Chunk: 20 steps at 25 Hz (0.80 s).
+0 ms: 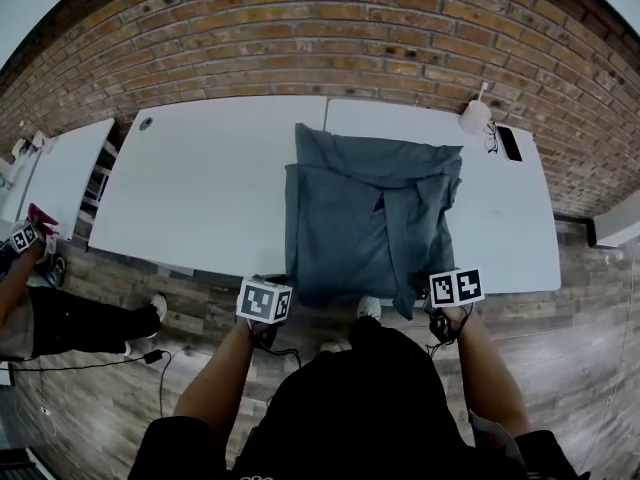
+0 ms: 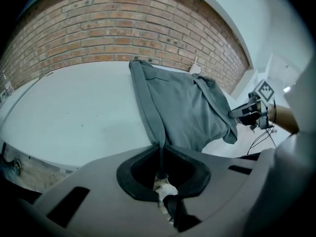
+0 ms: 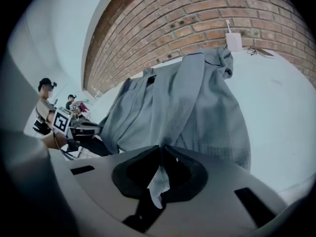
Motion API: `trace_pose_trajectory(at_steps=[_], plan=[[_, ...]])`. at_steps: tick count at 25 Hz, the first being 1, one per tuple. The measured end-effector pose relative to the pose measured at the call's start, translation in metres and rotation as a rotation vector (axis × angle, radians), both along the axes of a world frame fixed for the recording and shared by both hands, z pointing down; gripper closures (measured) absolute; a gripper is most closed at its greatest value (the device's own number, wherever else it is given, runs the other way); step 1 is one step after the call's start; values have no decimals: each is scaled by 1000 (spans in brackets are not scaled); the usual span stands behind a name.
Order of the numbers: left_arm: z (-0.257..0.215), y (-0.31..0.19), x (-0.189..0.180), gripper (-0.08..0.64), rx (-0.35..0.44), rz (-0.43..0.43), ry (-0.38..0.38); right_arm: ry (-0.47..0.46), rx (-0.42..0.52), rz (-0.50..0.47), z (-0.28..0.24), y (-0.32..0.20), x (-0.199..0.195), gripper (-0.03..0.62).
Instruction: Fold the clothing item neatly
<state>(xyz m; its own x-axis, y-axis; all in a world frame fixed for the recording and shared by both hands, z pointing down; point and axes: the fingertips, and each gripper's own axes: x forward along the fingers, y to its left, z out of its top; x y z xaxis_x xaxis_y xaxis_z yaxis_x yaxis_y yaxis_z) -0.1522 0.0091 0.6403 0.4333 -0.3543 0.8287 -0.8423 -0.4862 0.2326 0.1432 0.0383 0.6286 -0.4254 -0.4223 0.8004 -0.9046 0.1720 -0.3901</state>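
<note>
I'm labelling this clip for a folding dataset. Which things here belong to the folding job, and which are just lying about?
Part of the job:
grey garment, spread on the white table
left gripper and right gripper, each shut on the garment's near edge

Just lying about, at the table's far right corner:
black phone
glasses
white round object

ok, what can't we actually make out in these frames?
- Left gripper and right gripper: each is shut on the grey garment, but in the head view the marker cubes hide the jaws.
- Grey garment's type and layers: bunched folds in every view.
- Small items at the table's far right corner: head view, too small to identify.
- People: right gripper view, small, faces blurred.
</note>
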Motion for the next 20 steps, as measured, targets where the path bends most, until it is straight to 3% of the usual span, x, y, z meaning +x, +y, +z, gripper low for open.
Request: trace_pose_trajectory(at_steps=[4, 8, 10, 13, 16, 20], plan=[[-5, 7, 10, 542, -26, 19, 82, -53, 31, 7, -10, -1, -8, 558], [-30, 25, 30, 545, -97, 40, 274, -128, 50, -7, -26, 7, -16, 559], [-42, 41, 39, 545, -120, 80, 331, -148, 73, -32, -36, 15, -20, 560], [-65, 59, 47, 545, -116, 131, 380, -240, 133, -64, -64, 23, -26, 560], [-106, 59, 55, 545, -110, 134, 527, -360, 199, -76, -98, 26, -28, 560], [-169, 36, 55, 545, -39, 124, 678, -434, 298, -97, -148, 16, -27, 560]])
